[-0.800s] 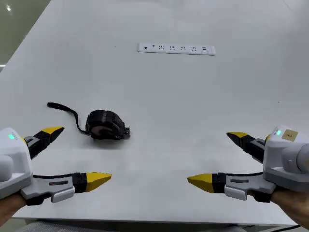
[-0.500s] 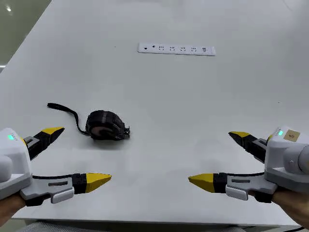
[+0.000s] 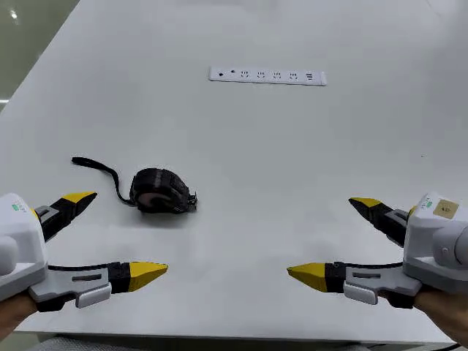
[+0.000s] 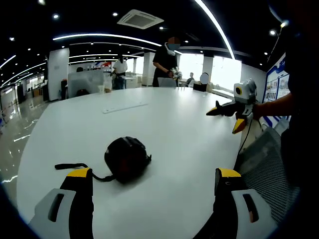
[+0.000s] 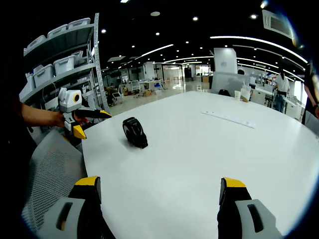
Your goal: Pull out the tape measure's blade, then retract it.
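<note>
A black tape measure (image 3: 161, 190) with a black wrist strap (image 3: 99, 169) lies on the white table (image 3: 263, 161), left of the middle. It also lies just ahead of the jaws in the left gripper view, tape measure (image 4: 126, 158), and farther off in the right gripper view, tape measure (image 5: 135, 132). No blade is drawn out. My left gripper (image 3: 121, 234) hovers open near the front edge, a little in front and to the left of the tape measure. My right gripper (image 3: 334, 237) hangs open at the front right, well apart from it. Both grippers hold nothing.
A white power strip (image 3: 267, 74) lies flat at the far middle of the table. The table's front edge (image 3: 234, 338) runs just under the grippers. People stand beyond the far side of the table in the left gripper view, and shelving (image 5: 60, 55) stands beside it.
My right gripper has drifted slightly lower and to the right. The tape measure and my left gripper stay where they were.
</note>
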The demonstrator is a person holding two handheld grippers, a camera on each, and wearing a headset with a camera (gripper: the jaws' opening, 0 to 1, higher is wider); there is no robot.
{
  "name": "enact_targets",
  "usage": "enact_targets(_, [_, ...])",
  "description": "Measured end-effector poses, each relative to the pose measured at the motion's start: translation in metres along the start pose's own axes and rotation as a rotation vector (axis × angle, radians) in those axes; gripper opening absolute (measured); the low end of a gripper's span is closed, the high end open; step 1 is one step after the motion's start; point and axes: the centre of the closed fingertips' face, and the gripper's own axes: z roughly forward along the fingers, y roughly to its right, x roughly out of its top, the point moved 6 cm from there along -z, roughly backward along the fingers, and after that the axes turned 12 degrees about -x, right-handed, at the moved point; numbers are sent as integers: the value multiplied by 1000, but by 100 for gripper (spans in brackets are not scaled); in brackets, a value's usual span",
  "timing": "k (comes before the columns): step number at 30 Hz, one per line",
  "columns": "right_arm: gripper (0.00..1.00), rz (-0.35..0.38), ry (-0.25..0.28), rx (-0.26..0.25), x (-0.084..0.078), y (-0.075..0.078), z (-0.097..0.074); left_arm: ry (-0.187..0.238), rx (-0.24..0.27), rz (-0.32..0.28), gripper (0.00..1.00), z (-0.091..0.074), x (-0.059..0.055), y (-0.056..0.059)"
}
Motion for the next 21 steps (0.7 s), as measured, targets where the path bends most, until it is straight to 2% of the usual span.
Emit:
enact_targets(10, [99,-22,1,3,1,0,1,-6,-10,10,99,2,2,-4])
enact_targets(21, [99,-58,-1,31,4,4,11,-31,-38,47,99,8,8,-16])
